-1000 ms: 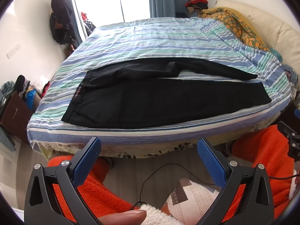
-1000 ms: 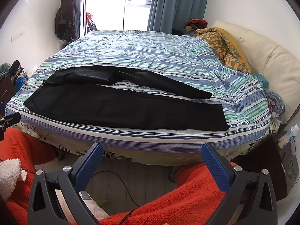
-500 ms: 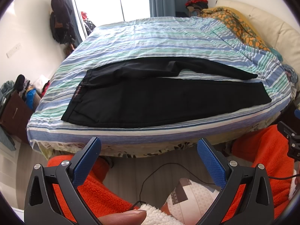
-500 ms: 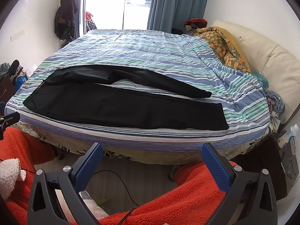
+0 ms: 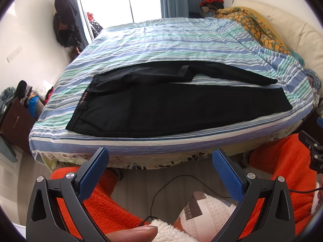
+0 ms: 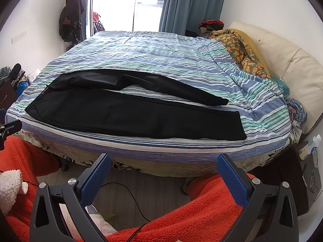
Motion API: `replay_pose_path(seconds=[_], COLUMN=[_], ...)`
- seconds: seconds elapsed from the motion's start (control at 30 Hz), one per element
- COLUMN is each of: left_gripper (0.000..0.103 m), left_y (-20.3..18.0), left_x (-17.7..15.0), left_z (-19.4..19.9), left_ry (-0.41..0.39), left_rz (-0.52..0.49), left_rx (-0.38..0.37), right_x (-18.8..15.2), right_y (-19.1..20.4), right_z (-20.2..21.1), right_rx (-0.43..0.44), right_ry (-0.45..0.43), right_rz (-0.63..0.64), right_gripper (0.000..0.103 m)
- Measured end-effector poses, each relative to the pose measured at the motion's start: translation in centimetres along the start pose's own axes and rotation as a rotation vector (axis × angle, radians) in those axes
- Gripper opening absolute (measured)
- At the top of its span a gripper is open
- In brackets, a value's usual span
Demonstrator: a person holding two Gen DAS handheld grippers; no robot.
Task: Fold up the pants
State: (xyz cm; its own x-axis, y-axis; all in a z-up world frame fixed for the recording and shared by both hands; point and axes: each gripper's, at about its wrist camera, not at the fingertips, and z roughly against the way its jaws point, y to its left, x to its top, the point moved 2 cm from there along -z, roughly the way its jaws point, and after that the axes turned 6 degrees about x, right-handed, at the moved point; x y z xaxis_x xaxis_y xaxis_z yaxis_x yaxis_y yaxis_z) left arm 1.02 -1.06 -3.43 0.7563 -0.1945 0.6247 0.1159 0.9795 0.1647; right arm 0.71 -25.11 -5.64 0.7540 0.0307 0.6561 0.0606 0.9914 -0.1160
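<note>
Black pants (image 5: 161,106) lie flat near the front edge of the striped bed (image 5: 161,36), waistband at the left, legs spread apart toward the right. They also show in the right wrist view (image 6: 129,117). My left gripper (image 5: 160,157) is open and empty, held in front of the bed edge, short of the pants. My right gripper (image 6: 163,161) is open and empty, also in front of the bed edge, below the legs' middle.
An orange-patterned blanket (image 6: 244,48) lies at the bed's right by a cream headboard (image 6: 290,64). A dark nightstand (image 6: 302,177) stands at the right. My orange fleece-clad legs (image 6: 201,211) and a cable (image 5: 171,183) on the floor are below the grippers.
</note>
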Motion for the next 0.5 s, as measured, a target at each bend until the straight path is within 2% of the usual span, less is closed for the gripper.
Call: replay_pose_path(seconds=[0.5], left_gripper=[0.102], left_y=[0.19], left_x=[0.19], left_z=[-0.31], left_ry=[0.015], left_rz=[-0.004], left_rx=[-0.005], right_x=[-0.01], right_y=[0.32], right_z=[-0.33], right_rx=[0.008], right_ry=[0.011], right_rz=[-0.001], right_gripper=[0.103])
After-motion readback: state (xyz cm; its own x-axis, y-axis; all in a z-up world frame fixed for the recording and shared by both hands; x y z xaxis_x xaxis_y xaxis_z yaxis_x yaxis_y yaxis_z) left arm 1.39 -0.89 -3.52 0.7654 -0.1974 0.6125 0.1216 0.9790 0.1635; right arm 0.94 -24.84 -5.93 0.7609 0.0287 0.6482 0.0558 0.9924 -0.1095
